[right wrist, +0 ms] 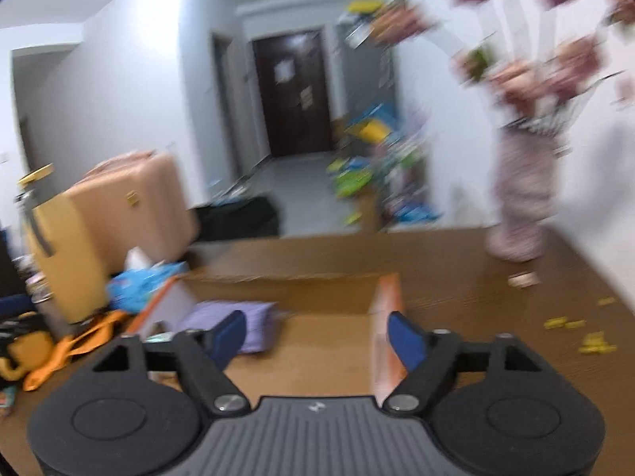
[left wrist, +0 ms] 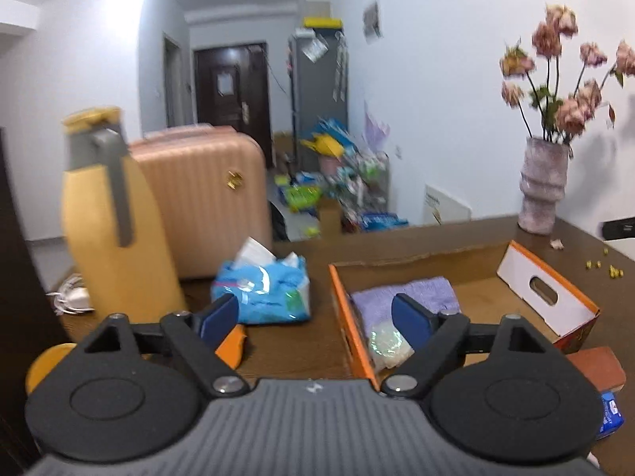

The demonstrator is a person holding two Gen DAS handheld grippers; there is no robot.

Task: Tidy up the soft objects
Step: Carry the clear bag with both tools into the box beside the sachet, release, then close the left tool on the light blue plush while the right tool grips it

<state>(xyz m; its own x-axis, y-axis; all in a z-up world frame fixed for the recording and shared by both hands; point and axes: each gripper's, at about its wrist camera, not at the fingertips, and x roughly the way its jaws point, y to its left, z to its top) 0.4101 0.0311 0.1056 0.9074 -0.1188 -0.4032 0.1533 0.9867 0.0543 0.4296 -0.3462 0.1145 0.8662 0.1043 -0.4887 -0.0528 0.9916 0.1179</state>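
An orange-edged cardboard box (left wrist: 547, 289) lies open on the brown table (left wrist: 436, 238). Inside it at the left end lies a folded purple towel (left wrist: 401, 297) with a pale, shiny packet (left wrist: 385, 345) in front of it. My left gripper (left wrist: 317, 317) hovers over the box's left edge, jaws wide apart, nothing between them. A blue tissue pack (left wrist: 266, 293) rests on the table left of the box. In the blurred right wrist view my right gripper (right wrist: 317, 339) stands open and empty above the box (right wrist: 383, 317); the purple towel (right wrist: 238, 321) shows behind its left finger.
A tall yellow flask (left wrist: 107, 218) stands at the left, a pink suitcase (left wrist: 206, 198) behind it. A vase of dried flowers (left wrist: 541, 186) stands at the table's far right, small yellow bits (left wrist: 611, 271) scattered near it. Orange fabric (right wrist: 67, 351) lies left of the box.
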